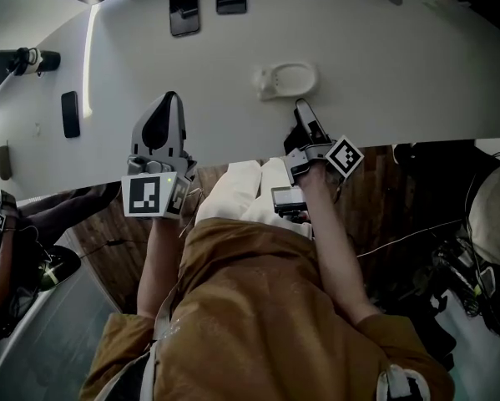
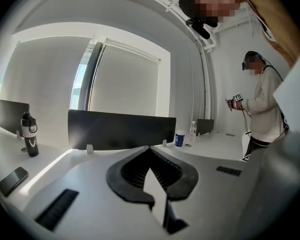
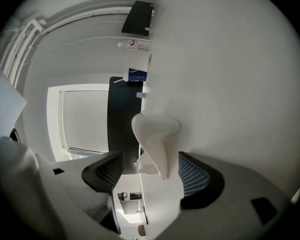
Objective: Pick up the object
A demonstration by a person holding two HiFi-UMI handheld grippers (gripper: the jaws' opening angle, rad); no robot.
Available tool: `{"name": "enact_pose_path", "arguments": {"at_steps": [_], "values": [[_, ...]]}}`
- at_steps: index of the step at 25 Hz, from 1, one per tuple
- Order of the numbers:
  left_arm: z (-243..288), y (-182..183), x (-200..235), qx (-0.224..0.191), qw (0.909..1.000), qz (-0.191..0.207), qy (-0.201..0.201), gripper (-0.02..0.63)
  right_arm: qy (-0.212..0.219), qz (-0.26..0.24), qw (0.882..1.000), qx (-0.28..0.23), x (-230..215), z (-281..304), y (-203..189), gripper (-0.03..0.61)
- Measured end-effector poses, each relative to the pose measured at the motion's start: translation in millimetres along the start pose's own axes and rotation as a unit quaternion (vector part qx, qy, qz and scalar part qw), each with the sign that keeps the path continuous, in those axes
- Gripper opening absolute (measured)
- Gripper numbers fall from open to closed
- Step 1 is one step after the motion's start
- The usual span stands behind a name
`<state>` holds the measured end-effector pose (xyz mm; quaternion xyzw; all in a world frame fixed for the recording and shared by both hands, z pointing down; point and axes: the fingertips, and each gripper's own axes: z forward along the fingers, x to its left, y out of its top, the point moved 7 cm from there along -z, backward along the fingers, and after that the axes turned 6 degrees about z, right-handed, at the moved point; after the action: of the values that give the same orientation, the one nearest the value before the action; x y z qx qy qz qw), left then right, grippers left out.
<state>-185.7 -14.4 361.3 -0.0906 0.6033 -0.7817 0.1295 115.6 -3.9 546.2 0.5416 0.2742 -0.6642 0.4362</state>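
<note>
The object is a small white dish-shaped piece (image 1: 287, 80) lying on the white table (image 1: 400, 73). My right gripper (image 1: 303, 109) reaches over the table edge, with its tips just beside the piece's near right side. In the right gripper view the white piece (image 3: 157, 136) stands between the two dark pads (image 3: 195, 176), which are spread wide and do not press on it. My left gripper (image 1: 168, 98) hovers to the left, well apart from the piece. Its dark jaws (image 2: 150, 151) meet at the tips with nothing between them.
Two dark phones (image 1: 184, 9) lie at the table's far side and a dark slab (image 1: 70, 114) at the left. The table edge (image 1: 416, 140) runs under both grippers. A bottle (image 2: 29, 134), a blue cup (image 2: 180, 138) and a standing person (image 2: 262, 109) show in the left gripper view.
</note>
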Motion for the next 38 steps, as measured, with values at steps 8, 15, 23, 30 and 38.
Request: {"name": "enact_pose_path", "arguments": {"at_steps": [8,15,23,30,38], "values": [[8,-1,7,0.002,1.0,0.002,0.004,0.006,-0.008,0.0,1.0,-0.012,-1,14,4,0.327],[9,-1,17,0.001,1.0,-0.002,0.007,0.006,-0.014,-0.002,0.999,-0.033,2,26,8,0.325],[12,8,23,-0.015,0.9999,0.002,0.004,0.006,-0.038,-0.018,0.997,-0.063,2,29,8,0.325],[15,13,31,-0.021,0.9998,0.0,-0.001,0.006,-0.054,-0.038,0.996,-0.065,12,40,9,0.324],[19,15,36,-0.028,0.9993,-0.02,-0.014,0.006,-0.064,-0.053,0.994,-0.068,13,52,14,0.322]]}}
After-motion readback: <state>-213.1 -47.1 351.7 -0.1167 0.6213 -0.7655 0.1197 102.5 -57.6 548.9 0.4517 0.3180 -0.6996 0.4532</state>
